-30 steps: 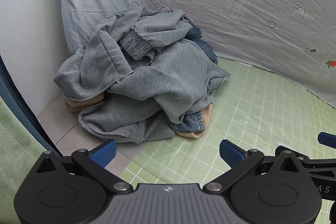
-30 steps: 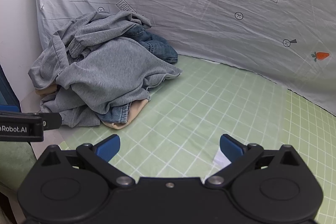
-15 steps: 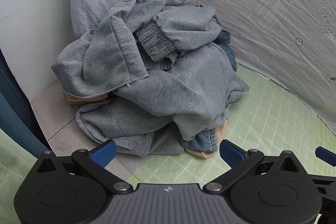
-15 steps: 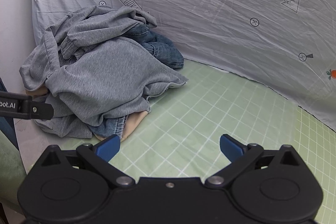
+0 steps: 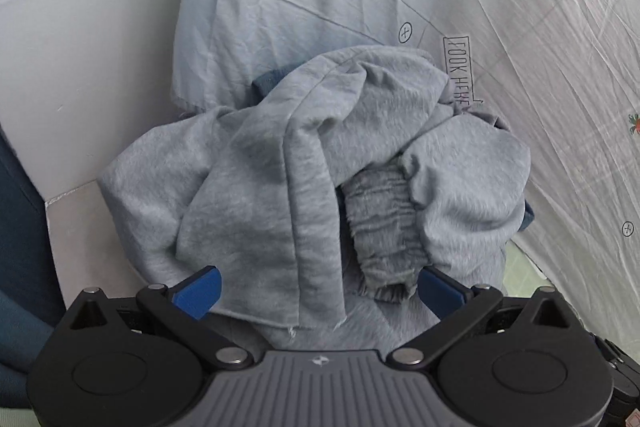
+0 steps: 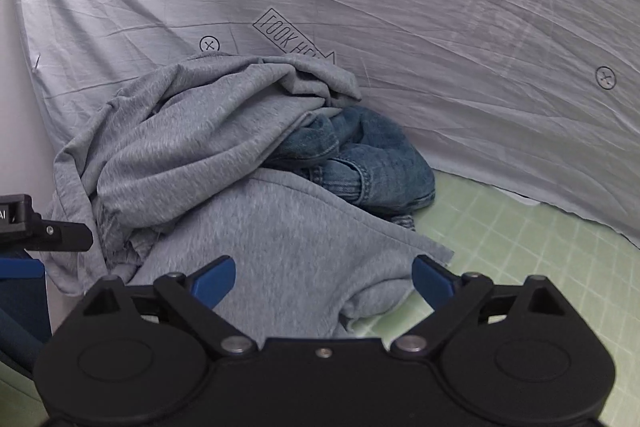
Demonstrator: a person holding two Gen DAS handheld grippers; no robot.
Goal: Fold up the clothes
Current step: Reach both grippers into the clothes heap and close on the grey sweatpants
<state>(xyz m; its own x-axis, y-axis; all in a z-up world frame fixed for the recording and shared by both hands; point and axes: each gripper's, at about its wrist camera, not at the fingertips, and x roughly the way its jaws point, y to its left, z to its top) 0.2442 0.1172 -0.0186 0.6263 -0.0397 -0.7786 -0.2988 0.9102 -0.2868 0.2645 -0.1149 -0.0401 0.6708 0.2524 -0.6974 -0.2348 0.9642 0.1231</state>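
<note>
A crumpled pile of grey sweat clothes (image 5: 304,179) lies in the corner; it also shows in the right wrist view (image 6: 224,167). A ribbed grey cuff (image 5: 380,227) sticks out of the pile. Blue jeans (image 6: 360,163) lie tucked in at the pile's right. My left gripper (image 5: 318,291) is open, its blue pads either side of a grey fold and close over it. My right gripper (image 6: 322,281) is open over the pile's lower grey layer. Neither holds anything.
A pale grey sheet with carrot and arrow prints (image 6: 440,27) hangs behind the pile. A green gridded mat (image 6: 540,259) covers the surface at the right. A white wall (image 5: 80,47) stands at the left. The left gripper's body (image 6: 40,231) shows at the right view's left edge.
Both grippers have moved in close to the pile, which now fills each view. The left one has come right over the grey fold and cuff. Both stay open.
</note>
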